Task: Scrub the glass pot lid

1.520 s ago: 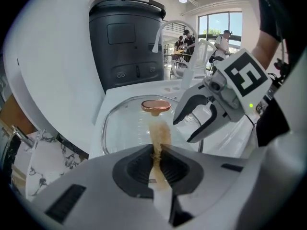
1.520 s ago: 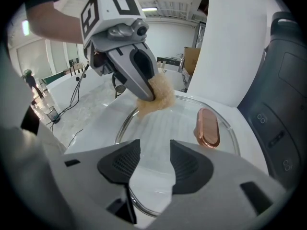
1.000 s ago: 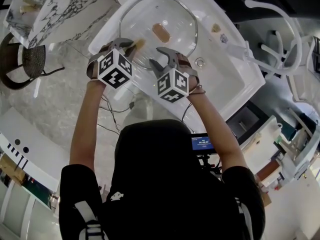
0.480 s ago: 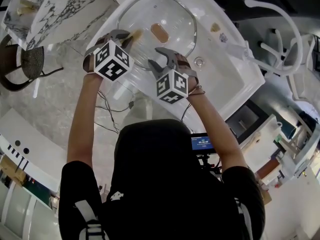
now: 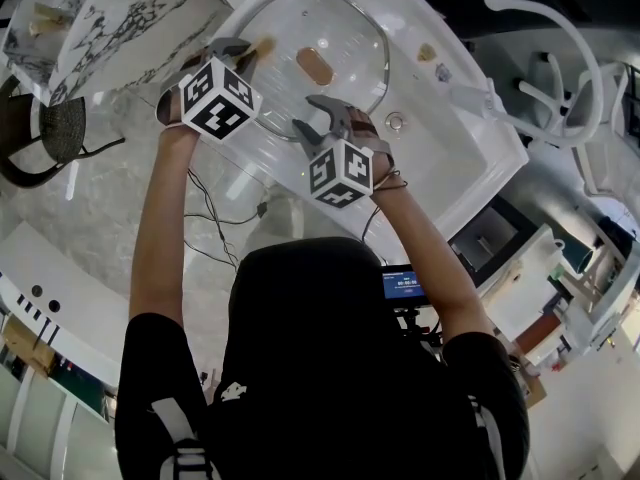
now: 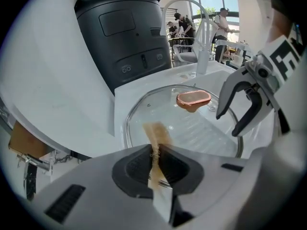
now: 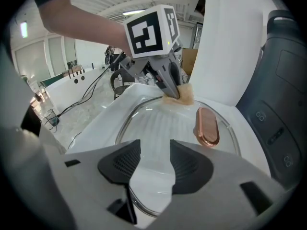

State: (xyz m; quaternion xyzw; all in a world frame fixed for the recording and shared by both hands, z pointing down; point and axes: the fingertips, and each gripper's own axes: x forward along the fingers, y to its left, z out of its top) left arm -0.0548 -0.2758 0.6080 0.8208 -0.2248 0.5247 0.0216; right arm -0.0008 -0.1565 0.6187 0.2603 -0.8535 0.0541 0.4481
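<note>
The round glass pot lid (image 5: 285, 30) lies flat on a white ribbed sink board, its copper-coloured handle (image 5: 315, 66) at the centre. My left gripper (image 5: 247, 51) is shut on a tan scrub pad (image 5: 263, 44), which rests on the lid's left rim. In the left gripper view the pad (image 6: 156, 134) sticks out of the left gripper (image 6: 156, 151) over the lid (image 6: 201, 128). My right gripper (image 5: 322, 118) stands open over the lid's near edge. The right gripper view shows the right gripper (image 7: 155, 161) with bare pads apart above the glass (image 7: 153, 121).
A white faucet (image 5: 555, 43) arches at the right beyond a small drain (image 5: 395, 122). A tall dark appliance (image 6: 124, 32) stands behind the lid. A marble counter (image 5: 120, 18) and a dark chair (image 5: 45, 128) are at the left.
My left gripper has slid with the pad up and to the left along the lid's rim. The right gripper has barely shifted.
</note>
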